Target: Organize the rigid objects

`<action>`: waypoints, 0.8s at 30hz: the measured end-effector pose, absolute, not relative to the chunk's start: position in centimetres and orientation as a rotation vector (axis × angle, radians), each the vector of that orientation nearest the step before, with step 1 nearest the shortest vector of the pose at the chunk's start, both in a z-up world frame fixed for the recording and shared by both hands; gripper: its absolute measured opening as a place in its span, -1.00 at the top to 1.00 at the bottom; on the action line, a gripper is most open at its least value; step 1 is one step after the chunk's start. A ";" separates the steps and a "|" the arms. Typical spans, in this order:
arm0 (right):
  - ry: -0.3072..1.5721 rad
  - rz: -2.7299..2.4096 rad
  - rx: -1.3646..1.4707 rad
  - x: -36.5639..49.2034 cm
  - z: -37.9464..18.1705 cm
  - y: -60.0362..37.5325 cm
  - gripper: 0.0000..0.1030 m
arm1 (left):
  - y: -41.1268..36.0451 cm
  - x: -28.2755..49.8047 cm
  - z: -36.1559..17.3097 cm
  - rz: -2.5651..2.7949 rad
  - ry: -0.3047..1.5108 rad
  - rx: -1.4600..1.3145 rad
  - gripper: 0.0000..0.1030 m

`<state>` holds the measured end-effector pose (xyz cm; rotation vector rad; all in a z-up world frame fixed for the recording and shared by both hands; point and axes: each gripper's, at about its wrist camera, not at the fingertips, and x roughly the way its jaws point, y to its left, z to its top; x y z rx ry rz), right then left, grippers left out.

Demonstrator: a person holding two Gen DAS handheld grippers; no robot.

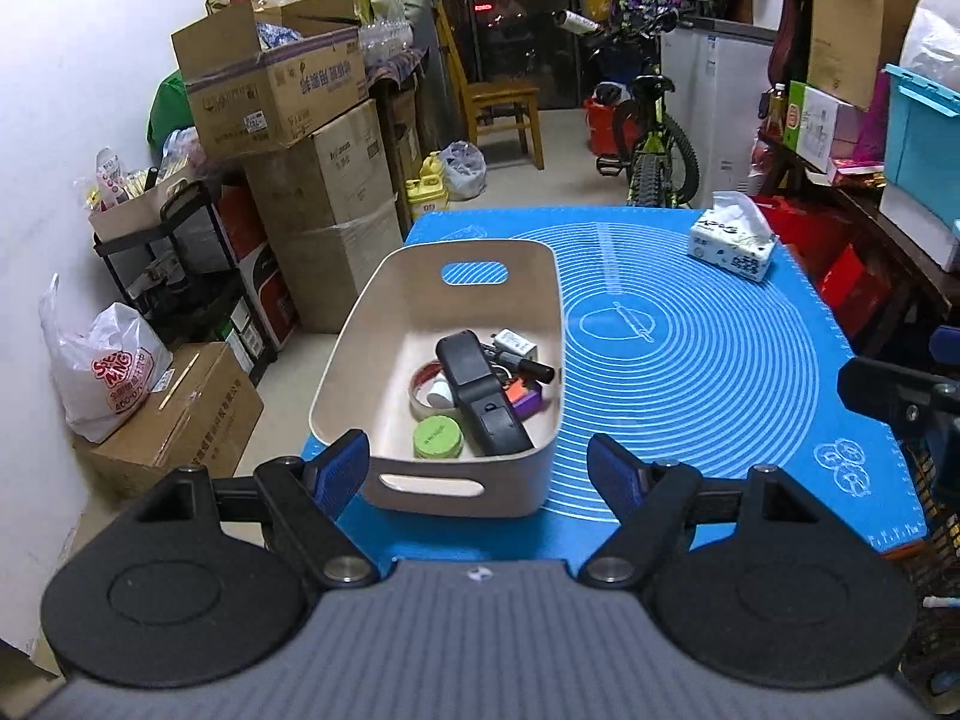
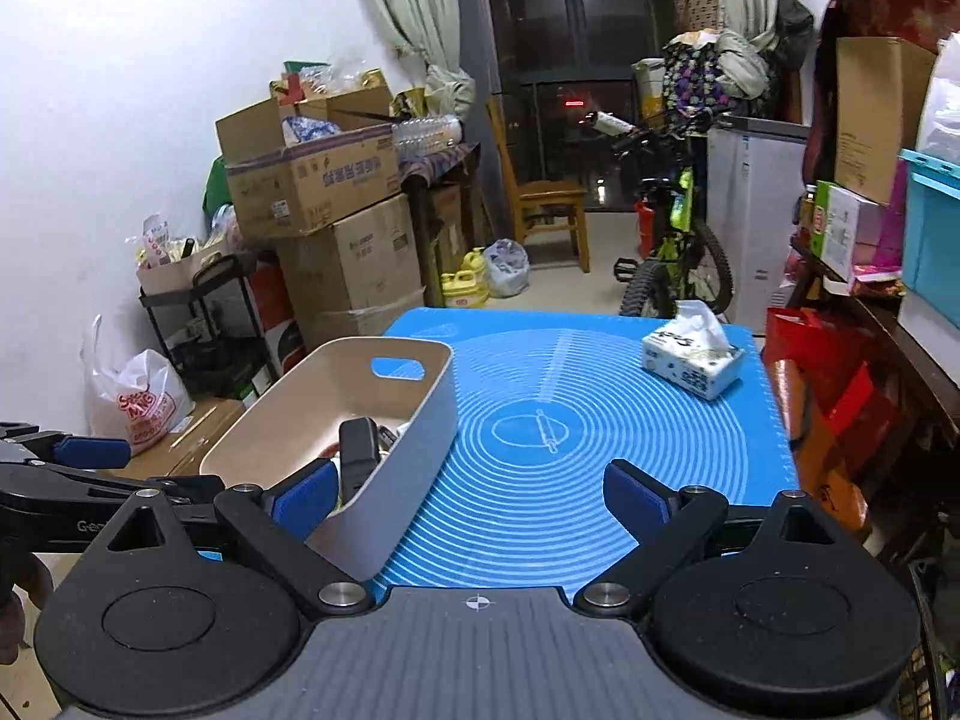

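A beige bin (image 1: 384,300) with handle cut-outs stands on the left part of the blue mat (image 1: 708,372). Inside it lie a black remote (image 1: 480,396), a green round tin (image 1: 438,437), a white charger (image 1: 516,343), a black marker (image 1: 528,365), a roll of tape (image 1: 420,375) and a purple-orange block (image 1: 525,399). My left gripper (image 1: 477,471) is open in front of the bin's near end, nothing between its blue pads. My right gripper (image 2: 471,495) is open over the mat, right of the bin (image 2: 414,420), and holds nothing. The left gripper (image 2: 90,453) also shows at that view's left edge.
A tissue pack (image 1: 732,243) sits at the mat's far right corner. Stacked cardboard boxes (image 1: 312,138), a black rack (image 1: 180,264) and a plastic bag (image 1: 102,372) crowd the floor on the left. A wooden chair (image 1: 498,108) and a bicycle (image 1: 654,144) stand beyond the table.
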<state>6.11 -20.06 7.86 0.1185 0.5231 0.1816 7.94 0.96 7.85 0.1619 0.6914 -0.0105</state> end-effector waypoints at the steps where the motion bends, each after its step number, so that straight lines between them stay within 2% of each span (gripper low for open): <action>1: 0.523 0.177 0.117 5.6 7.7 -20.2 -0.85 | 0.8 7.4 7.7 -0.011 0.687 0.163 -0.55; 24: 0.494 0.120 0.116 -2.6 3.0 -22.2 -0.85 | -1.8 -0.3 4.1 -0.060 0.543 0.173 -0.55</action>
